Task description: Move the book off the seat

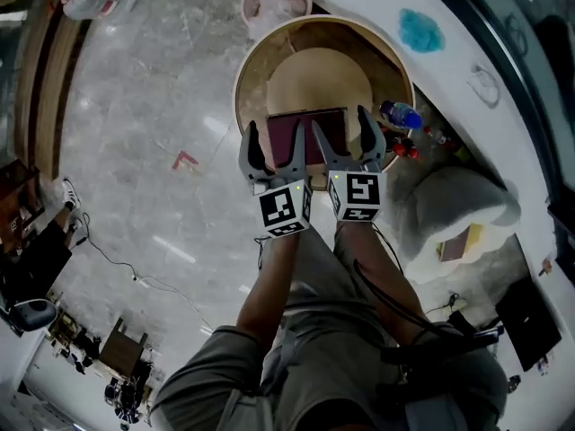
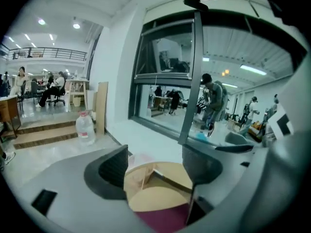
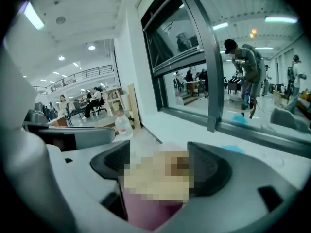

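Left tool (image 1: 277, 142) and right tool (image 1: 341, 133), jaws apart and gripping nothing, hover side by side over the maroon book (image 1: 305, 131). The book shows at the near edge of the round wooden seat (image 1: 319, 74). A blue bottle (image 1: 400, 113) sits just to the seat's right.

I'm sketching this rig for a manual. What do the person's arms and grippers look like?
The left claw and right claw are pale grey with dark ribbed pads, each bearing a white cube of black square markers. A black cable trails from the right one. Short grey-green sleeves.
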A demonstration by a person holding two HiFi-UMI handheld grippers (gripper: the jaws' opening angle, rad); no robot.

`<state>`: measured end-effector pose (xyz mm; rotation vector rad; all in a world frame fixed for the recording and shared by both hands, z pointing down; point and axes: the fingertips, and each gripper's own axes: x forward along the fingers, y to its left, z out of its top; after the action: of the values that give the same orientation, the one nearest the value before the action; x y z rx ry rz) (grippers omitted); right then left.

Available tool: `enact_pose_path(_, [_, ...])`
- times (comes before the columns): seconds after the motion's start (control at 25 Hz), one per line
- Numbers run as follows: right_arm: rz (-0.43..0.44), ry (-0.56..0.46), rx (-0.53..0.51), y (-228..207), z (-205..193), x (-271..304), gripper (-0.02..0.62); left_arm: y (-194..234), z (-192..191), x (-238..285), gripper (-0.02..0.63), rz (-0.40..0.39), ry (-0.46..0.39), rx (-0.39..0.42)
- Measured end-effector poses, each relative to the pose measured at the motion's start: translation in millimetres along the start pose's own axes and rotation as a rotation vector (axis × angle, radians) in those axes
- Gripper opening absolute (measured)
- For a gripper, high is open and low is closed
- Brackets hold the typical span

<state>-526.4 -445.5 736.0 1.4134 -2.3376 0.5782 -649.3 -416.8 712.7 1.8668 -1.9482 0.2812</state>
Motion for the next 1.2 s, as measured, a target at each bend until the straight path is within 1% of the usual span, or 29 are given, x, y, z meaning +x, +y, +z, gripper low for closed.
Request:
enact_pose_path(0.08, [0.002, -0.051, -0.004, 5, 47, -20, 0.368, -5, 48, -16, 0.341, -0.005, -0.054, -0.005])
enact_pose_path(0.16, [0.011, -0.126, -0.007, 9, 100, -37, 0.368, -10, 100, -31, 0.341, -0.013, -0.12, -0.006])
enact_pose_path(0.28, [0.033, -0.241, -0.039, 15, 184, -52, 0.368, -20, 185, -46, 0.341, -0.032, -0.25, 0.023])
enact_pose_path(0.36, [0.051, -0.287, -0.055, 23, 232, -74, 0.368, -30, 234, -70, 0.339, -0.044, -0.311, 0.046])
enact_pose_path(0.48, [0.101, -0.356, -0.074, 44, 295, -120, 0.367, -44, 298, -119, 0.339, -0.067, -0.386, 0.078])
enact_pose_path(0.56, [0.131, -0.42, -0.115, 61, 333, -149, 0.367, -49, 339, -149, 0.339, -0.097, -0.442, 0.101])
enact_pose_path(0.68, [0.149, -0.494, -0.163, 80, 376, -185, 0.367, -50, 390, -189, 0.339, -0.135, -0.524, 0.112])
enact_pose_path(0.76, [0.167, -0.511, -0.167, 92, 389, -205, 0.367, -42, 408, -215, 0.339, -0.135, -0.554, 0.096])
enact_pose_path(0.84, [0.186, -0.524, -0.169, 102, 394, -219, 0.367, -34, 416, -234, 0.339, -0.117, -0.574, 0.08])
enact_pose_path(0.92, [0.187, -0.529, -0.177, 106, 393, -227, 0.367, -28, 412, -242, 0.339, -0.095, -0.56, 0.072])
enact_pose_path(1.04, [0.182, -0.532, -0.178, 104, 393, -232, 0.367, -29, 402, -236, 0.337, -0.07, -0.503, 0.118])
enact_pose_path(1.08, [0.182, -0.531, -0.181, 104, 394, -234, 0.367, -29, 403, -234, 0.337, -0.082, -0.499, 0.105])
enact_pose_path(1.2, [0.174, -0.524, -0.188, 107, 394, -238, 0.367, -26, 406, -236, 0.337, -0.137, -0.529, 0.009])
